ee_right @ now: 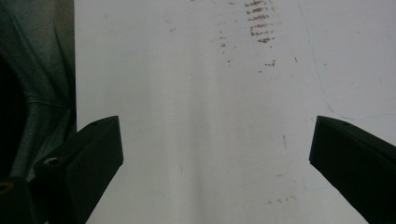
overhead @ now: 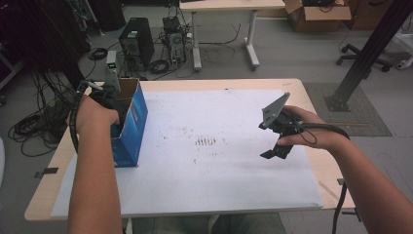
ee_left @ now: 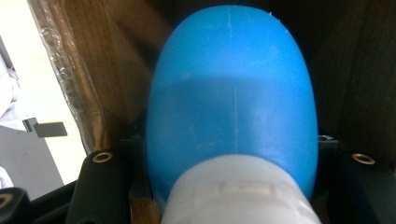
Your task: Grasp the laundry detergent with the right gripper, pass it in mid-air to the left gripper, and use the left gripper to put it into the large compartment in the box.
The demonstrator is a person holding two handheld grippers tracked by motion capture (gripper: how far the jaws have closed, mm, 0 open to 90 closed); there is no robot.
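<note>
An open blue cardboard box [overhead: 130, 122] stands upright at the left of the white sheet [overhead: 219, 170]. My left gripper [overhead: 112, 103] reaches down into the box from above. In the left gripper view a blue rounded bottle [ee_left: 233, 93] with a white cap [ee_left: 238, 196] sits between the black jaws, which are shut on it, and the box's brown inner walls [ee_left: 116, 70] rise around it. My right gripper [overhead: 275, 151] hovers over the right part of the sheet. Its jaws are spread wide, open [ee_right: 217, 154], with bare white sheet [ee_right: 187, 93] between them.
The sheet covers most of a light wooden table [overhead: 311, 97] and has brown smudges [overhead: 205, 141] near its middle. Beyond the far edge, a computer tower [overhead: 136, 41] and cables lie on the floor. A black post [overhead: 370, 53] stands at the right.
</note>
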